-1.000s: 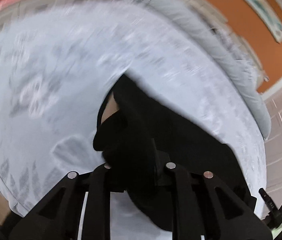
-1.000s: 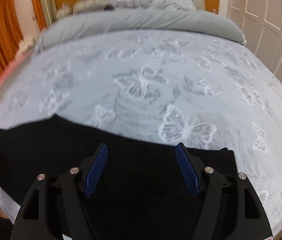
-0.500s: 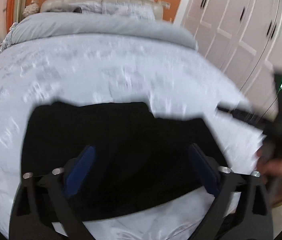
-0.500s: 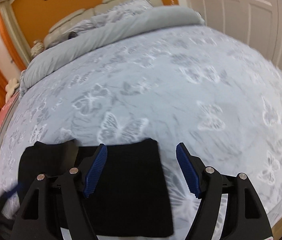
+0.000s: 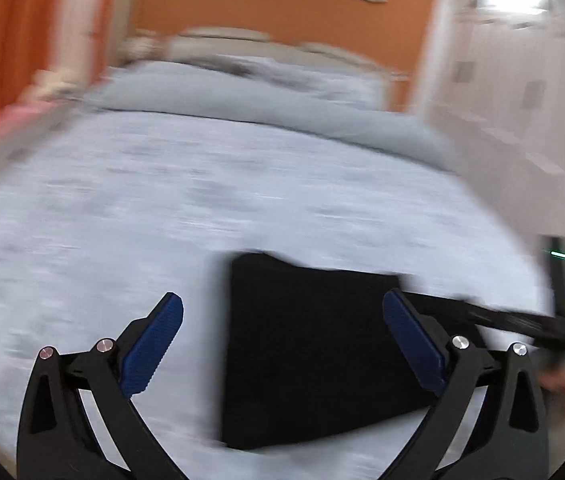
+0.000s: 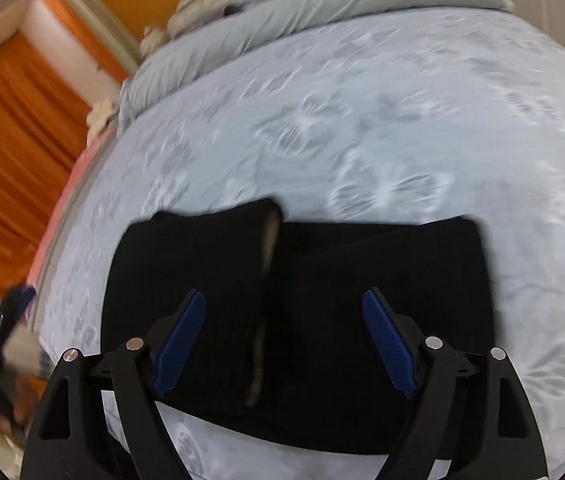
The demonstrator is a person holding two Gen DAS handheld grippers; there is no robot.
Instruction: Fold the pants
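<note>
The black pants [image 6: 322, 312] lie folded into a compact rectangle near the front edge of the bed, with a pale lining strip showing along a fold seam. In the left wrist view the pants [image 5: 306, 344] are blurred. My left gripper [image 5: 282, 320] is open and empty, above the pants' left edge. My right gripper [image 6: 284, 320] is open and empty, hovering over the middle of the folded pants. The right gripper [image 5: 522, 322] also shows at the right of the left wrist view, and the left gripper [image 6: 2, 344] at the left edge of the right wrist view.
The bed carries a pale blue butterfly-print cover [image 6: 382, 128] with a grey duvet roll [image 6: 322, 12] and headboard at the far end. Orange curtains [image 6: 10, 128] hang on the left. White wardrobe doors [image 5: 530, 104] stand on the right.
The left gripper let go of the pants and opened, then swung left and back. The pants now lie folded flat. The right gripper stayed open and shifted over the pile.
</note>
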